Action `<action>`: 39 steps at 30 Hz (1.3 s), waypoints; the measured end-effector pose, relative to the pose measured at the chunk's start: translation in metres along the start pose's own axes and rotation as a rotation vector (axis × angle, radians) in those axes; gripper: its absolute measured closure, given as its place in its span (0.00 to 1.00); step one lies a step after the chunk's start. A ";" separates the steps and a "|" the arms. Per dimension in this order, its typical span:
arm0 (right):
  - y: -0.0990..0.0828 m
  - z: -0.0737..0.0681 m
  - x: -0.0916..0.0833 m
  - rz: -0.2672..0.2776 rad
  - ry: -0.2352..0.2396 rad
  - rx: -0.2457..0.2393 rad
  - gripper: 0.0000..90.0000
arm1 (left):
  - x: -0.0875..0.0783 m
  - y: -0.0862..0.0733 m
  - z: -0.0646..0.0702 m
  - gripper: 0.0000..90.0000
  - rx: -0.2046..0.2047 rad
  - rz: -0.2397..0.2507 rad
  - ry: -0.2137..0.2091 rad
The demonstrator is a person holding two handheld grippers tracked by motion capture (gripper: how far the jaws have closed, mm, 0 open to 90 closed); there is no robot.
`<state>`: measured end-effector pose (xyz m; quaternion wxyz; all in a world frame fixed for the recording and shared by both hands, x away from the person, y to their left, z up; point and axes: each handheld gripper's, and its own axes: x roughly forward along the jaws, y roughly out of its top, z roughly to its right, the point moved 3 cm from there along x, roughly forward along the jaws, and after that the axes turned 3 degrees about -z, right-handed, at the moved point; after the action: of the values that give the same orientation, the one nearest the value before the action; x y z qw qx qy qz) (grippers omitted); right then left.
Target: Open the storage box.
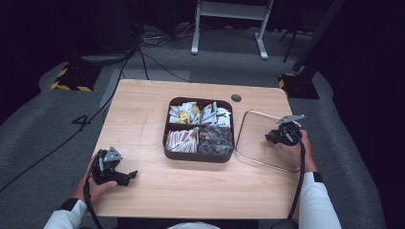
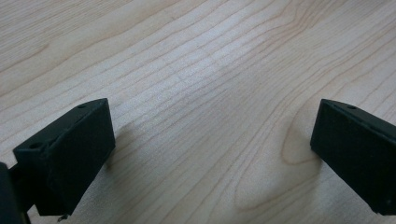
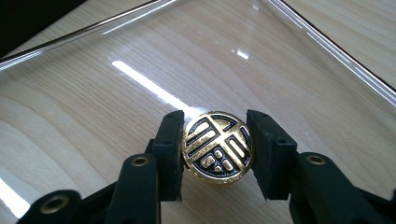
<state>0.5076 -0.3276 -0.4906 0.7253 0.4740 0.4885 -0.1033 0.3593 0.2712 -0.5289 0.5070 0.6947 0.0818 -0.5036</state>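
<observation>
We hold the right gripper (image 3: pixel 216 151) over the clear lid (image 3: pixel 140 60) that lies flat on the wooden table (image 1: pixel 143 109) just right of the dark four-compartment tray (image 1: pixel 168 153), and its two black jaws pinch a round gold-and-black knob (image 3: pixel 217 147) from either side, pads pressed on its rim. The knob sits squarely between the fingertips, its patterned face turned toward the gripper's camera, with the lid's glossy surface right behind it. Our left gripper (image 2: pixel 212 140) rests low over bare tabletop at the near left, well apart from the tray, jaws spread wide with nothing between them.

A clear lid (image 1: pixel 267 143) lies just right of the divided box (image 1: pixel 199 155).
</observation>
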 end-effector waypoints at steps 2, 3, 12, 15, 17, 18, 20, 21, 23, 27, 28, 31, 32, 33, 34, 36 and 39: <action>-0.001 -0.001 0.006 -0.012 0.006 -0.002 0.65 | 0.000 0.000 0.000 0.00 0.001 0.000 0.000; -0.001 -0.001 0.006 -0.012 0.006 -0.002 0.65 | 0.000 0.000 0.000 0.00 0.000 0.000 0.000; 0.000 -0.004 0.013 -0.014 0.007 0.000 0.61 | 0.000 0.000 0.000 0.00 -0.003 0.000 -0.001; 0.004 -0.003 0.007 0.009 0.014 0.016 0.50 | 0.000 0.000 0.000 0.00 0.002 -0.001 0.001; 0.005 -0.002 0.002 0.030 0.007 0.027 0.46 | 0.000 0.000 0.000 0.00 0.003 -0.001 0.001; 0.005 -0.002 0.002 0.030 0.007 0.027 0.43 | 0.000 0.000 0.000 0.00 0.004 0.000 0.001; 0.005 0.000 0.000 0.044 -0.003 0.042 0.41 | 0.000 0.000 0.000 0.00 0.003 0.000 0.001; 0.005 0.000 0.000 0.044 -0.003 0.042 0.41 | 0.000 0.000 0.000 0.00 0.003 0.000 0.000; 0.006 0.000 -0.002 0.069 -0.001 0.055 0.38 | 0.000 0.000 0.000 0.00 0.003 -0.001 -0.001; 0.010 -0.001 -0.008 0.105 -0.009 0.055 0.35 | 0.000 0.001 -0.001 0.00 0.008 -0.002 -0.004; 0.011 -0.002 -0.010 0.113 -0.006 0.054 0.35 | 0.000 0.001 -0.001 0.00 0.008 -0.002 -0.005; 0.015 -0.005 -0.015 0.148 0.006 0.050 0.35 | 0.001 0.001 -0.001 0.00 0.010 -0.001 -0.006; 0.016 -0.006 -0.016 0.153 0.009 0.046 0.35 | 0.001 0.001 -0.001 0.00 0.010 0.000 -0.006; 0.018 -0.008 -0.018 0.161 0.012 0.038 0.36 | 0.001 0.001 -0.001 0.00 0.010 0.000 -0.006; 0.022 -0.012 -0.021 0.182 0.027 0.032 0.39 | 0.001 0.001 -0.001 0.00 0.008 0.000 -0.007; 0.026 -0.016 -0.024 0.196 0.048 0.021 0.40 | 0.000 0.001 -0.001 0.00 0.009 -0.001 -0.006; 0.029 -0.022 -0.025 0.202 0.052 0.000 0.41 | 0.000 0.001 -0.001 0.00 0.008 -0.002 -0.004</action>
<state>0.4994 -0.3022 -0.4548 0.7192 0.5233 0.4567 -0.0172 0.3604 0.2713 -0.5288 0.5041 0.6956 0.0794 -0.5057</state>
